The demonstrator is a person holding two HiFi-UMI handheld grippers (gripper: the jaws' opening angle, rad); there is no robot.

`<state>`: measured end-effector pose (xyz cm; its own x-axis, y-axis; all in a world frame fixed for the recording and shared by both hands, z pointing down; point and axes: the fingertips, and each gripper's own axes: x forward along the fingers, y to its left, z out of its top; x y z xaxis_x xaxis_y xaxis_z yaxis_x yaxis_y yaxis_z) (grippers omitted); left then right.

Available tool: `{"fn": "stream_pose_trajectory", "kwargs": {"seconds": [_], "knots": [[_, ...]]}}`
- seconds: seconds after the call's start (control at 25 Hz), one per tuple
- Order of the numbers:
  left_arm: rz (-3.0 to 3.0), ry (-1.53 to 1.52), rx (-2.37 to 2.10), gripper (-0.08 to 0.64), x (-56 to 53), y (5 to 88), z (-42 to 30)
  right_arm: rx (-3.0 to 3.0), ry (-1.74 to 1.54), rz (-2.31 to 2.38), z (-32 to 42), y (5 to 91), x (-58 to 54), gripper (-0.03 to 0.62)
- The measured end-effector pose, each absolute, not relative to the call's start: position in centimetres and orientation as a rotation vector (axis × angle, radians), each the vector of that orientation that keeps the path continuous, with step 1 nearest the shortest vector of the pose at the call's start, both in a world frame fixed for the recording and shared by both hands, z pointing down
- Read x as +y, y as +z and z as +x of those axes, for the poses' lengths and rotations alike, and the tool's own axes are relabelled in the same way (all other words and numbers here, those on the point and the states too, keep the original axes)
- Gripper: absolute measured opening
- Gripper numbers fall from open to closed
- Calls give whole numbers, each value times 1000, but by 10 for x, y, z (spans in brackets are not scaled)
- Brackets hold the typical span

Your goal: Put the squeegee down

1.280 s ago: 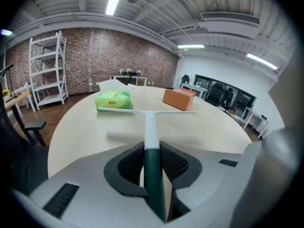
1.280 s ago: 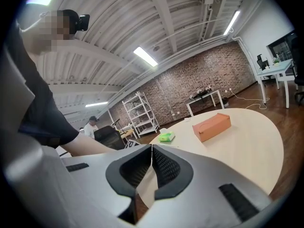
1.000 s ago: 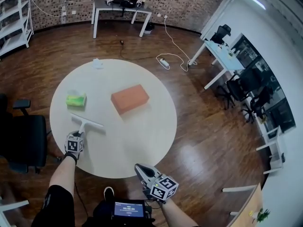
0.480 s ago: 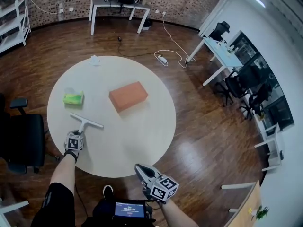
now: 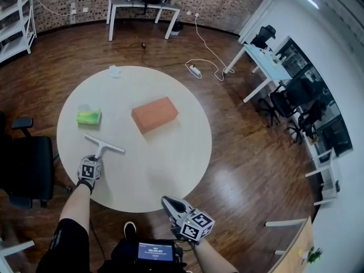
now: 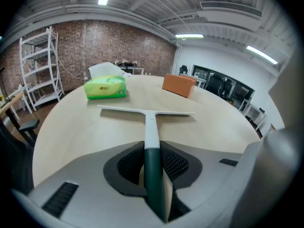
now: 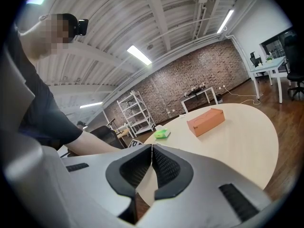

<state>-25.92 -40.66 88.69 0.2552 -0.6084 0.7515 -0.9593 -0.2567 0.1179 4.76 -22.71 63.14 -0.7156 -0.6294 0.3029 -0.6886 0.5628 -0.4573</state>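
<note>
Though pinched at the dark green end of its handle, already lies along the round table (image 5: 165, 169) with the white blade flat on the top: so much for the squeegee (image 5: 104, 147). Looks light and stiff, probably plastic with a thin rubber edge; unlikely to roll or tip, liable only to skid a little on the smooth wood. Best taken by that dark grip section, never by the thin blade. Held by the left gripper (image 5: 94, 160), jaws nearly together with the pads on either side of the handle and a sliver of tabletop showing beside it. Should call for little more than parting the jaws and backing straight off along the handle, so as not to drag it. Beyond the blade and well apart from it: a green tissue pack (image 5: 89, 118) and an orange box (image 5: 154, 115). Off the near edge of the table, the right gripper (image 5: 168, 205), jaws together on nothing, clear of it all
</note>
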Motion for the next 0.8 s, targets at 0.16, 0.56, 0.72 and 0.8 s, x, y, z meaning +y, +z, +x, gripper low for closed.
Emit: {"fn": "stream_pose_trajectory", "kwargs": {"seconds": [0.16, 0.56, 0.72, 0.8], "knots": [[1967, 778, -1402, 127, -407, 887, -258, -2682, 853, 1134, 44, 631, -227, 31], [2074, 721, -1326, 218, -408, 872, -254, -2724, 816, 1122, 35, 614, -231, 34], [2145, 688, -1300, 218, -401, 845, -249, -2747, 810, 1116, 32, 605, -232, 34], [2162, 686, -1309, 218, -394, 830, -249, -2747, 822, 1136, 33, 601, -234, 34]]}}
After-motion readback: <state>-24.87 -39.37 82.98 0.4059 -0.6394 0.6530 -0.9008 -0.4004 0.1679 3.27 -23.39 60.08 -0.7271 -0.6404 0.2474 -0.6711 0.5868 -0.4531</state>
